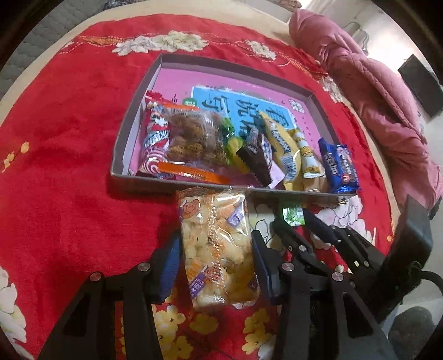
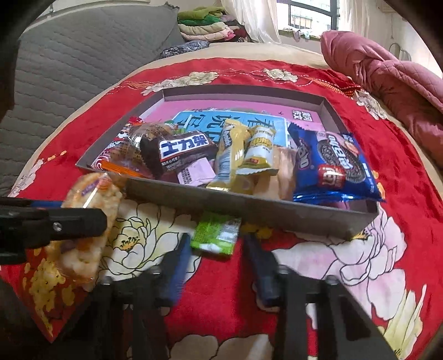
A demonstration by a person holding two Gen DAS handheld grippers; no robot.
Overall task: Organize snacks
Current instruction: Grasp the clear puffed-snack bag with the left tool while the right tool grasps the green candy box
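My left gripper (image 1: 216,263) is shut on a clear bag of pale rice crackers (image 1: 218,249), pads on both of its long sides, just short of the box's near wall. One black finger (image 2: 69,224) of it lies across that bag (image 2: 88,199) in the right wrist view. My right gripper (image 2: 217,243) is shut on the near end of a small green packet (image 2: 216,235) on the blanket beside the box. A shallow grey box (image 2: 249,205) with a pink floor holds several snacks: a blue Oreo pack (image 2: 332,166), a brown chocolate bar (image 2: 182,152), yellow packs and a cookie bag (image 1: 193,138).
A red floral blanket (image 1: 69,138) covers the bed. A pink quilt (image 1: 373,91) is bunched along the right side. A grey quilted cushion (image 2: 83,69) rises at the far left, with folded clothes (image 2: 207,25) behind it. The far half of the box floor (image 1: 193,80) is bare.
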